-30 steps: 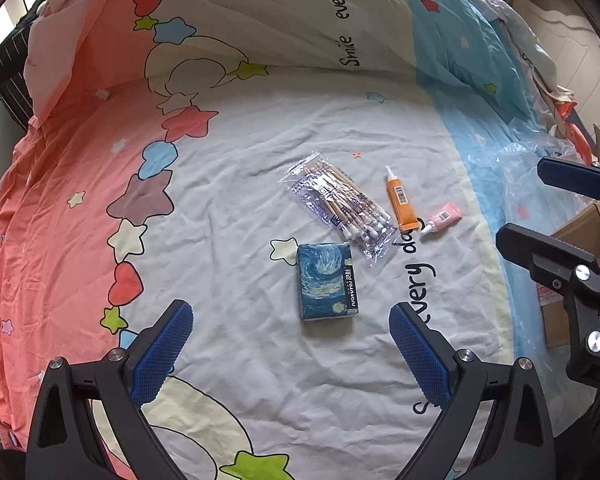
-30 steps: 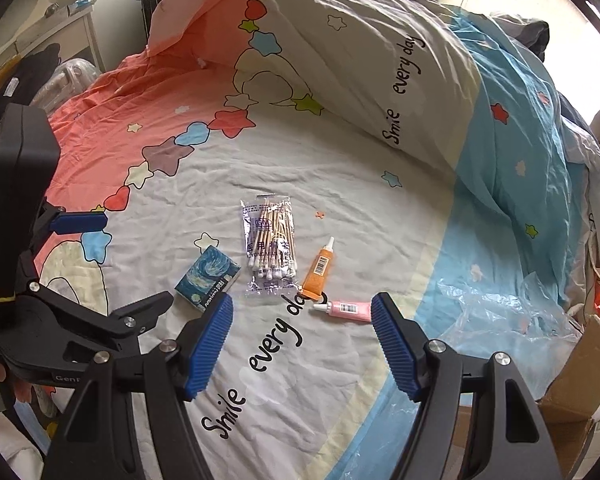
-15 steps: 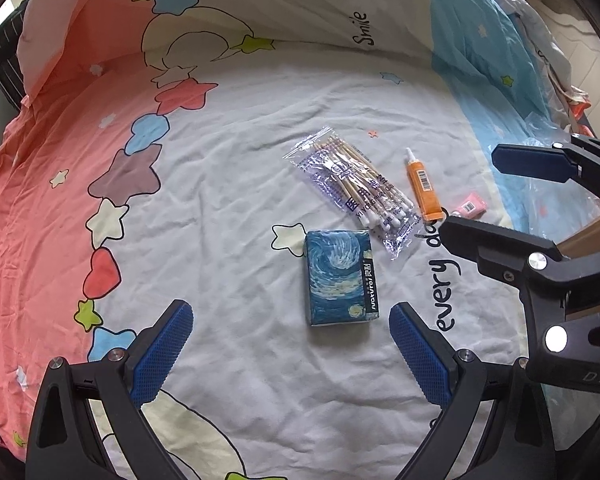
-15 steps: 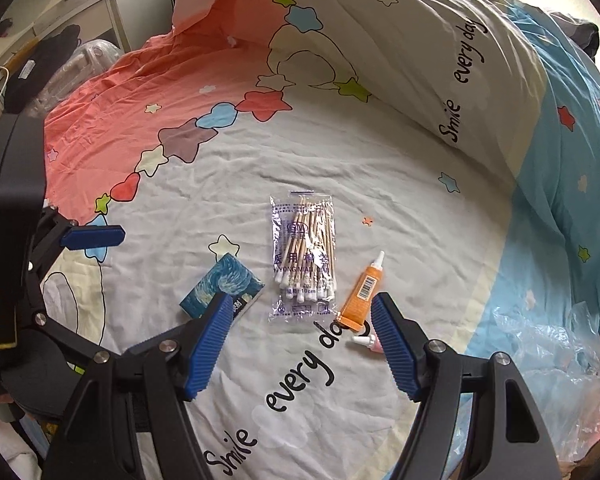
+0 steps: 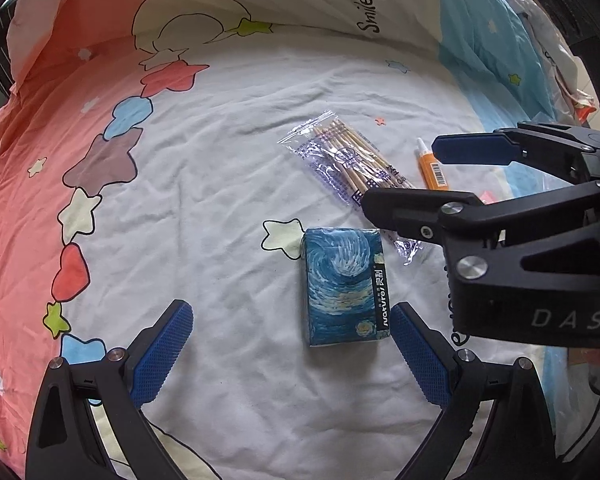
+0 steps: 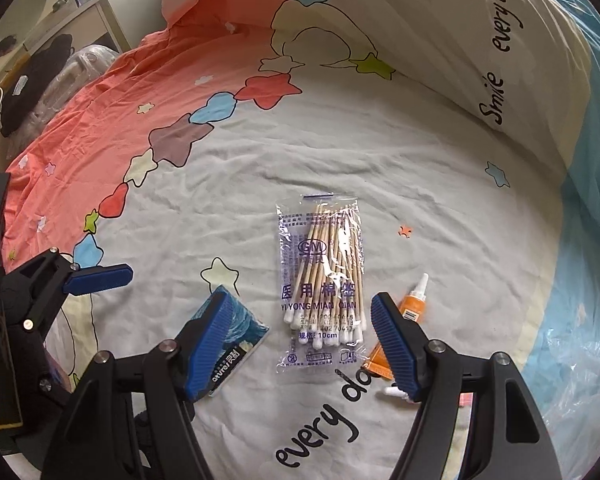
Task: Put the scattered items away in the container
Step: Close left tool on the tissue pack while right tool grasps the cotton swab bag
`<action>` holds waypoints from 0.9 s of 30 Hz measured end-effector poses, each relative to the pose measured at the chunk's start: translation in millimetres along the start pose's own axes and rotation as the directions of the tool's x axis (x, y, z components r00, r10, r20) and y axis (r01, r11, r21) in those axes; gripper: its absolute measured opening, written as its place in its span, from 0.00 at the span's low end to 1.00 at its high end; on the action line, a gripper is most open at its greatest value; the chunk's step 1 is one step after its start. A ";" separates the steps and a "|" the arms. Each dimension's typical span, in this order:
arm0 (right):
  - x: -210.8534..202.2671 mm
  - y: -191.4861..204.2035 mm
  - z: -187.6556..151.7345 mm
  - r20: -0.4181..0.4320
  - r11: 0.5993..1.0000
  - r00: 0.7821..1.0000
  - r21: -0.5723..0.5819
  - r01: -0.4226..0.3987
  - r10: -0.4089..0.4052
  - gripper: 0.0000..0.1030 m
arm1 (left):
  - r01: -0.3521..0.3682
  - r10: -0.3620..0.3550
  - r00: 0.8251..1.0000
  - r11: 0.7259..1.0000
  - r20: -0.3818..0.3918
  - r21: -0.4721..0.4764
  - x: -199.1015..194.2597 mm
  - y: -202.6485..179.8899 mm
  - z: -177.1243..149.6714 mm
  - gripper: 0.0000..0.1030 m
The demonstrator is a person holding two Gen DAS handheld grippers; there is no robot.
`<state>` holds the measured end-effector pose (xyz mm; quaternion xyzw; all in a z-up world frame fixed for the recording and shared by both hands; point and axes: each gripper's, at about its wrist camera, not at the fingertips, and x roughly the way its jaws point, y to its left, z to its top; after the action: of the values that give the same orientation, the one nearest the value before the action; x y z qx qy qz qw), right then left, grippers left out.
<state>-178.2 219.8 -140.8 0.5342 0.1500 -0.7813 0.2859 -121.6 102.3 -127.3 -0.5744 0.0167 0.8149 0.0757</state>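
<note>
On the wrinkled cotton duvet lie one crinkly clear swab bag, one glossy tissue pack, one orange tube; left gripper and right gripper gape, holding nothing

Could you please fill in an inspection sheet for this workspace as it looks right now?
Surface: wrinkled star-print bedsheet.
Job's things: cotton swab bag, blue tissue pack, orange tube and pink tube, all lying loose; container not seen.
Clutter: clear plastic sheet.
Grippers: left gripper and right gripper open, empty.
Cables: nothing seen.
Surroundings: folded quilt.
</note>
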 end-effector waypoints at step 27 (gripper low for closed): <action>42.0 -15.7 11.6 -0.059 1.000 0.998 0.006 -0.001 0.001 0.66 | 0.086 -0.087 0.996 0.995 -0.013 -0.055 29.3 5.9 1.5 0.98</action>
<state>-207.6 214.0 -176.1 0.5581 0.1557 -0.7654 0.2800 -133.5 99.7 -154.7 -0.5825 -0.0299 0.8067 0.0950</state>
